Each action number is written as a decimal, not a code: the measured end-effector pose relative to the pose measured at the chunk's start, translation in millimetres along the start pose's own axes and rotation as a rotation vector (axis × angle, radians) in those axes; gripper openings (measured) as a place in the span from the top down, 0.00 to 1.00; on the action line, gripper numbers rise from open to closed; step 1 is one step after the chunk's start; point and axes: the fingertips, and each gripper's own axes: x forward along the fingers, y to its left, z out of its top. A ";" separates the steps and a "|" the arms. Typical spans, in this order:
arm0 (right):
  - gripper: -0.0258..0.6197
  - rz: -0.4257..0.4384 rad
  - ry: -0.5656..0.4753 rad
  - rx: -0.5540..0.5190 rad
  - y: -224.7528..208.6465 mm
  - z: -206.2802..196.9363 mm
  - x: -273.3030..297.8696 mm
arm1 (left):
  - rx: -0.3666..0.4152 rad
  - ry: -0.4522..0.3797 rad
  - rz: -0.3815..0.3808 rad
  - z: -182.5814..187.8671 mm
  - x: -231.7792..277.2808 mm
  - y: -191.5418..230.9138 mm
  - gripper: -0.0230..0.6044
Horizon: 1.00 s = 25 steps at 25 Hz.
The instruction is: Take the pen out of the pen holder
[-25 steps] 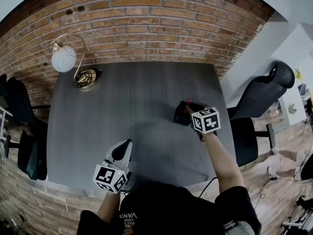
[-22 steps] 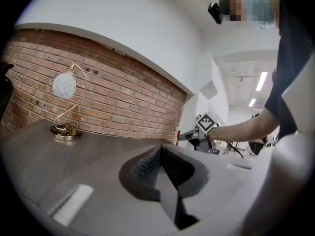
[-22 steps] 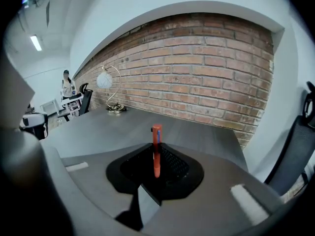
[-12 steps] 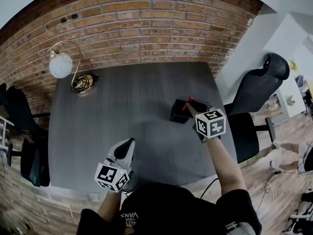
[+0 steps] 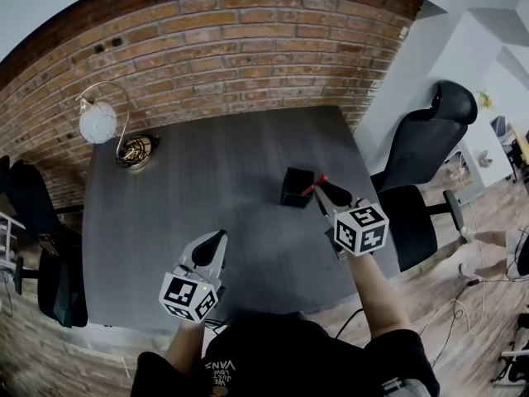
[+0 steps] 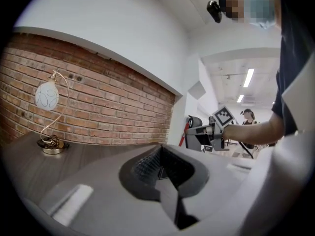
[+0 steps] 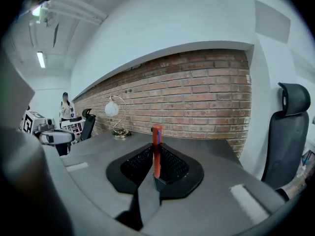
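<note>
A red pen [image 5: 315, 185] [image 7: 156, 149] stands pinched between the jaws of my right gripper [image 5: 324, 190], lifted above and just right of the black pen holder [image 5: 297, 187] on the grey table [image 5: 223, 164]. The pen is upright in the right gripper view, its lower end in the jaws. From the left gripper view, the right gripper [image 6: 189, 129] and the pen [image 6: 187, 130] show far off. My left gripper [image 5: 208, 253] [image 6: 165, 173] hovers near the table's front edge, jaws pressed together with nothing in them.
A gold desk lamp with a white globe [image 5: 99, 122] stands at the table's far left corner by the brick wall. Black office chairs [image 5: 421, 151] stand to the right of the table, another at the left [image 5: 33, 213].
My right gripper has risen and drawn back toward me with the red pen, which has come up out of the pen holder. The left gripper has stayed in place.
</note>
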 end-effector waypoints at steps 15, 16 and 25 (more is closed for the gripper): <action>0.89 -0.039 -0.113 0.108 30.8 -24.1 -73.6 | 0.028 0.015 -0.109 4.8 12.6 -33.4 0.88; 0.89 -0.043 -0.112 0.118 32.2 -28.7 -76.9 | 0.029 0.017 -0.117 4.4 13.1 -35.5 0.88; 0.89 -0.080 -0.103 0.176 41.2 -61.3 -95.3 | 0.032 0.044 -0.157 -3.0 16.9 -44.8 0.88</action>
